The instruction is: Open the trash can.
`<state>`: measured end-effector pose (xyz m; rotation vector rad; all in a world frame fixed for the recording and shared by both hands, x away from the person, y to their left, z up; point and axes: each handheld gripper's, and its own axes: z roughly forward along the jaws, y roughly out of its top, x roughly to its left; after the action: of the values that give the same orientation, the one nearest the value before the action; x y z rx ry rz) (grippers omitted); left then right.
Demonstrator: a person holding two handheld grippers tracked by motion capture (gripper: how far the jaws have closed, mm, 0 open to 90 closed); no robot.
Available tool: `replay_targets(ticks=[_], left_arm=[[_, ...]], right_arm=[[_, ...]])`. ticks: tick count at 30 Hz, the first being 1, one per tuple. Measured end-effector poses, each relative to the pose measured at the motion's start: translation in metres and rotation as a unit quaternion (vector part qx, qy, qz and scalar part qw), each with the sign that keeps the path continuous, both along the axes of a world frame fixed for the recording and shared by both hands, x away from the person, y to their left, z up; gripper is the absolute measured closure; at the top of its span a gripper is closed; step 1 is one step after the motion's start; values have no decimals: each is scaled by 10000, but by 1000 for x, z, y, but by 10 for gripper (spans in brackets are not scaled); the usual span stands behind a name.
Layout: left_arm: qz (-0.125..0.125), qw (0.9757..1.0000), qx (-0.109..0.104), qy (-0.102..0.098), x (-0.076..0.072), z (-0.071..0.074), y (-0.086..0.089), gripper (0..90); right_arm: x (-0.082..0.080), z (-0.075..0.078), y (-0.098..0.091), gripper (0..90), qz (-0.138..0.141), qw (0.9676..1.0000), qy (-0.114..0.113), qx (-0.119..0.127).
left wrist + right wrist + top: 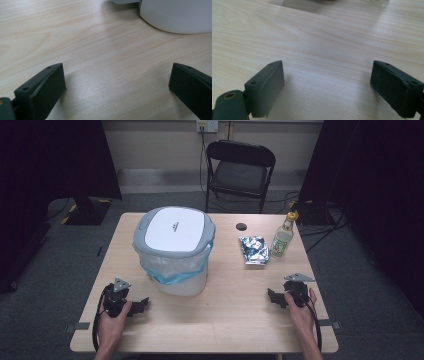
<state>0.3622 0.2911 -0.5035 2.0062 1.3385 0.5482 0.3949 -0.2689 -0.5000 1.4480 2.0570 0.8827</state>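
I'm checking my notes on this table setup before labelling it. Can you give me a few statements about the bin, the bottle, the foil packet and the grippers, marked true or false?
1. The bin has its lid shut. True.
2. The bottle lies on its side. False: it stands upright.
3. The foil packet lies between bin and bottle. True.
4. The left gripper grips the bin. False: its fingers stand apart over bare table, holding nothing.
5. The right gripper is open and empty. True.
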Motion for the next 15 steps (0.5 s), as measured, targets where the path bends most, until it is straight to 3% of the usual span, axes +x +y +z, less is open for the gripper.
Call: replay_targets(ticks=[10, 15], left_arm=[[32, 10000, -19, -38, -2, 1, 2, 27], [159, 9998, -15, -92, -5, 3, 6, 167]], right_arm=[[-2, 1, 2, 137, -64, 10000, -19, -3], [-6, 5, 7, 166, -30, 10000, -23, 56]])
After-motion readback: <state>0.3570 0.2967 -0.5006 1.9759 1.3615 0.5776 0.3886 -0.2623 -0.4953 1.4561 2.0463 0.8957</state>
